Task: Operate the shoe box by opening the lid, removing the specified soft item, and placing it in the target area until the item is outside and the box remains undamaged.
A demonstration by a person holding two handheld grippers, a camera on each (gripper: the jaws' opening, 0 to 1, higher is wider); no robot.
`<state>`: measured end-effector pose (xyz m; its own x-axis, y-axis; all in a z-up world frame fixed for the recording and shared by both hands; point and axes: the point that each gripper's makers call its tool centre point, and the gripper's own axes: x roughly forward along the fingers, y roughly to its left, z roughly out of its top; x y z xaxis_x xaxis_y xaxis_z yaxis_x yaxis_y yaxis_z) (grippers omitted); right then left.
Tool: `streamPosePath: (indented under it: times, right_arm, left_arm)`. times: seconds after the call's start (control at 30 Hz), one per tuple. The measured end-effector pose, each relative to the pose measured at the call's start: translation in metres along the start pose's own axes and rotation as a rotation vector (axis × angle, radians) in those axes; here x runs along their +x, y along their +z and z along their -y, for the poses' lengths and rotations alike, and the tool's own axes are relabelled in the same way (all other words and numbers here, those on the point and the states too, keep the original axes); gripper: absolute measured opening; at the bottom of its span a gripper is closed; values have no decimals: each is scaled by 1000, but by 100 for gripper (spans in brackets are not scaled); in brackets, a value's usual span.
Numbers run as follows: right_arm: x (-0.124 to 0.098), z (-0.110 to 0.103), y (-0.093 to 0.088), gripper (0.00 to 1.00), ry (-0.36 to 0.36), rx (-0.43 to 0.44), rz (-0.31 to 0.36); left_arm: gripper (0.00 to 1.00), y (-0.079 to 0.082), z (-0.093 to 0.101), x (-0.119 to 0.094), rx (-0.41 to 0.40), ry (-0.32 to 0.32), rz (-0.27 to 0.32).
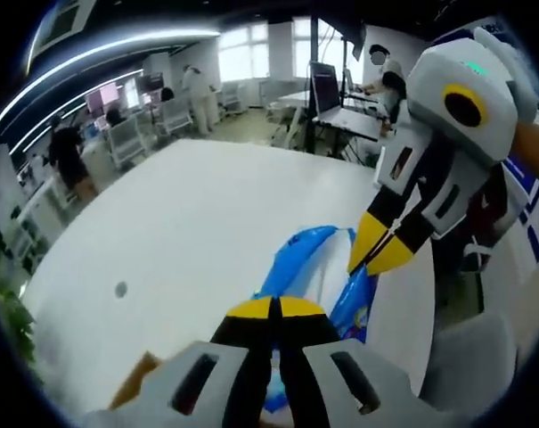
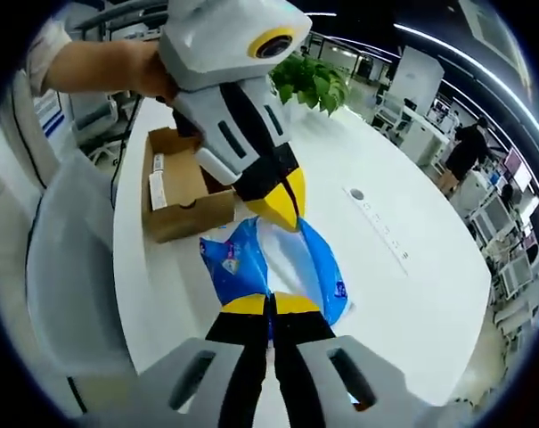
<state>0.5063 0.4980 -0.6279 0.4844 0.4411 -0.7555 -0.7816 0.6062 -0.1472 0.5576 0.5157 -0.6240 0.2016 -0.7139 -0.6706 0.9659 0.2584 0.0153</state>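
Both grippers [image 1: 276, 308] [image 2: 271, 304] apparently pinching blue packet [image 2: 242, 259]; box [image 2: 184, 192] behind.

A large white table [image 1: 189, 223] spreads across the left gripper view, with a small round grey disc [image 1: 120, 289] set into its top. Beyond it stand desks with monitors [image 1: 324, 86], and several people [image 1: 69, 156] stand or sit among the workstations (faces not described). In the right gripper view, a leafy green plant [image 2: 312, 80] sits at the table's far end, and a grey chair [image 2: 73, 259] stands beside the table's edge.
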Motion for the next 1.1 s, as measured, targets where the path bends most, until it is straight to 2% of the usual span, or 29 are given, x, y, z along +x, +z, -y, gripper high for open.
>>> streamPosePath:
  times: [0.37, 0.73, 1.1]
  right_arm:
    - [-10, 21, -35, 0, -13, 33, -26]
    - [-15, 38, -62, 0, -13, 46, -58]
    - [-12, 52, -85, 0, -16, 56, -77]
  left_arm:
    - [0, 14, 12, 37, 21, -52, -25]
    - [0, 28, 19, 67, 25, -95, -33]
    - [0, 31, 21, 95, 35, -127, -54]
